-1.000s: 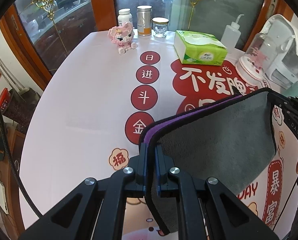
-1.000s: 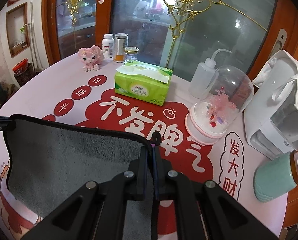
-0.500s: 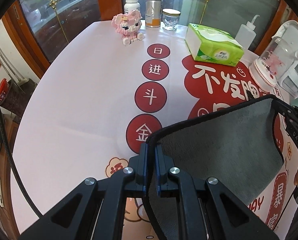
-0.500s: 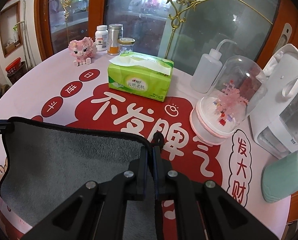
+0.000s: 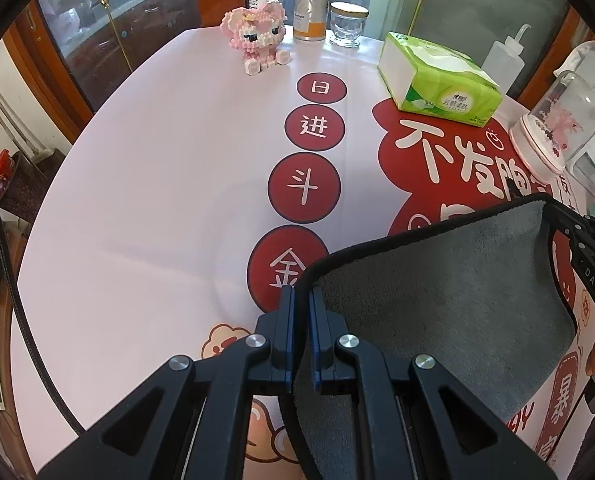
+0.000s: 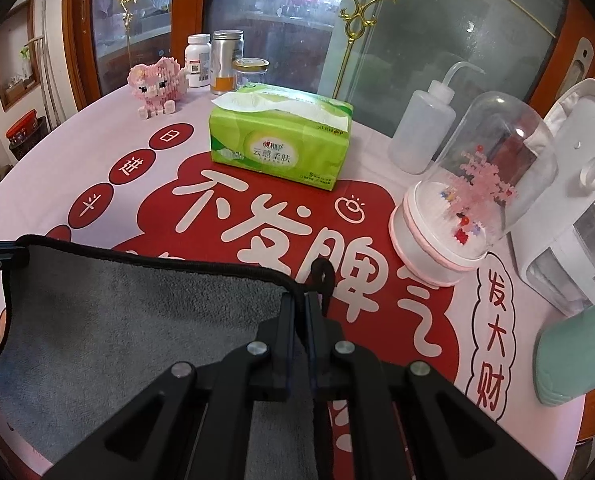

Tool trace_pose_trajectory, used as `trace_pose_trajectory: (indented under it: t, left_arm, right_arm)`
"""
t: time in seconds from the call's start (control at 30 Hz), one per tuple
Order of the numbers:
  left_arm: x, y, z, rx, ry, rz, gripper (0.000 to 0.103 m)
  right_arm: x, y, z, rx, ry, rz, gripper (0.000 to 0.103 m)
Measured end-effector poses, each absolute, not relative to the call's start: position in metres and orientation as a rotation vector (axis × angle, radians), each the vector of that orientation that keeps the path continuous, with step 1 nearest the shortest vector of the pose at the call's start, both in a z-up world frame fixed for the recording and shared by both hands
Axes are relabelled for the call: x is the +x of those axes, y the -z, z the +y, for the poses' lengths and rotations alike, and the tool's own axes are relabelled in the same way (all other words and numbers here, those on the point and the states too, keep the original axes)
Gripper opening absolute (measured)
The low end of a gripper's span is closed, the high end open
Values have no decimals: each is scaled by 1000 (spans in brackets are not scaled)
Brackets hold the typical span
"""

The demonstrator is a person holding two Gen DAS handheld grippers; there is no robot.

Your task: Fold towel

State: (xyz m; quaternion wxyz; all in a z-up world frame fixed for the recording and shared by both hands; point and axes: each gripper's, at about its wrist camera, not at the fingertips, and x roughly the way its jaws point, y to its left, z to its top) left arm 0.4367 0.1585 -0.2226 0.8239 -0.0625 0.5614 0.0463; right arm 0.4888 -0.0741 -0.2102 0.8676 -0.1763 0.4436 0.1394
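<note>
grey towel (image 5: 437,304) stretched btwn both grippers

- towel (image 5: 437,292): grey, black edging, black loop
- tablecloth (image 5: 157,200): pale pink, dark red circles and cloud shape, cream lettering
- tissue pack (image 6: 281,136): lime green, white
- brick figure (image 5: 257,40): pink, white
- dome ornament (image 6: 473,196): clear, pink-white base
- cup (image 6: 573,356): mint green
- grippers: black
</note>
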Motion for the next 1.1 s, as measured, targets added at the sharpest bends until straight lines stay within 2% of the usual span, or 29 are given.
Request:
trace_pose_trajectory:
  t: [0.47, 0.5, 0.57, 0.6, 0.63, 0.67, 0.73, 0.97, 1.1]
  left_arm:
    - [440, 229, 158, -128, -95, 1213, 6]
    - [440, 229, 158, -129, -87, 1213, 11]
    - [440, 226, 156, -135, -71, 1209, 41]
    - [438, 223, 156, -141, -75, 1191, 72]
    - [436, 219, 156, -141, -87, 1176, 91]
    - [435, 215, 157, -140, -105, 1155, 94]
    - [435, 209, 158, -150, -114, 1145, 94]
    - [432, 196, 159, -179, -110, 1145, 94]
    - [423, 186, 155, -181, -104, 1124, 100]
  right_arm:
    - [496, 218, -69, -379, -299, 959, 7]
    - [496, 218, -69, -374, -304, 970, 8]
    - [496, 215, -70, -341, -318, 984, 21]
    - [496, 212, -71, -322, -317, 980, 26]
    - [495, 210, -72, -308, -319, 975, 38]
    - [494, 207, -73, -293, -324, 968, 49]
    - [493, 200, -75, -277, -316, 949, 56]
    - [485, 190, -76, -243, -323, 981, 56]
    - [472, 183, -78, -232, -325, 990, 56]
